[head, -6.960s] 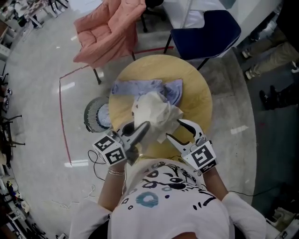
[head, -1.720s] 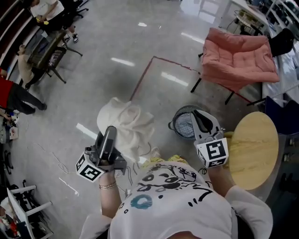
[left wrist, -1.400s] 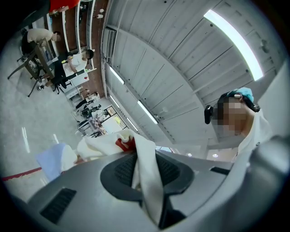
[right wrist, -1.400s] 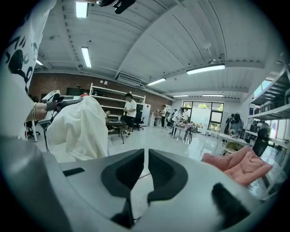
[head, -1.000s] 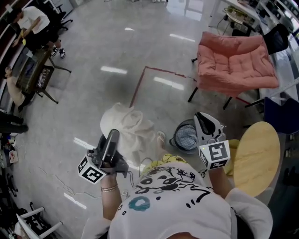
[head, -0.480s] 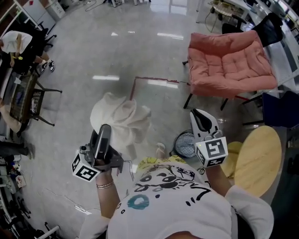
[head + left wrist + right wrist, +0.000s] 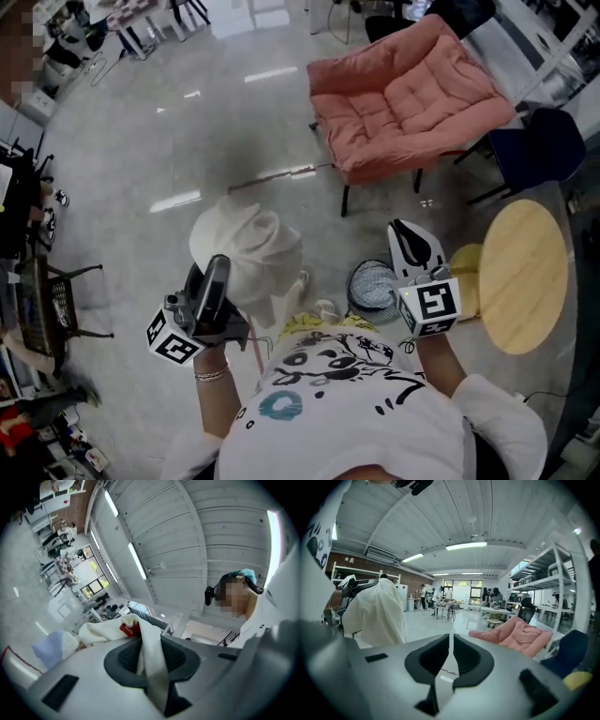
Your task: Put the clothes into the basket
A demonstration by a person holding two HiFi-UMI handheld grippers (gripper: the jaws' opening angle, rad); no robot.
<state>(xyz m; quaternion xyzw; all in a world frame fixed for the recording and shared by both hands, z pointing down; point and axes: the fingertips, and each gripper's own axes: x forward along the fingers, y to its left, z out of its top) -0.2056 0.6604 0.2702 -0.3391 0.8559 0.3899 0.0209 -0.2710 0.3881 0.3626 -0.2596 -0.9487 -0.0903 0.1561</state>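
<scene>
Your left gripper [image 7: 214, 272] had its fingers [image 7: 124, 657] pinched on the cream garment [image 7: 246, 253], raised left of centre, likely to clear the floor [image 7: 141, 141]. The basket [image 7: 373, 289] sat right of centre. Your right gripper [image 7: 410, 239] was closed, empty.

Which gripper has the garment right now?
The left gripper: its fingers pinch the cream garment. The right gripper has its fingers shut together on nothing.

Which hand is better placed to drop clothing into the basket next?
Left. The left tongs already grip the white garment. The right tongs are shut and empty, though they are nearer the basket.
</scene>
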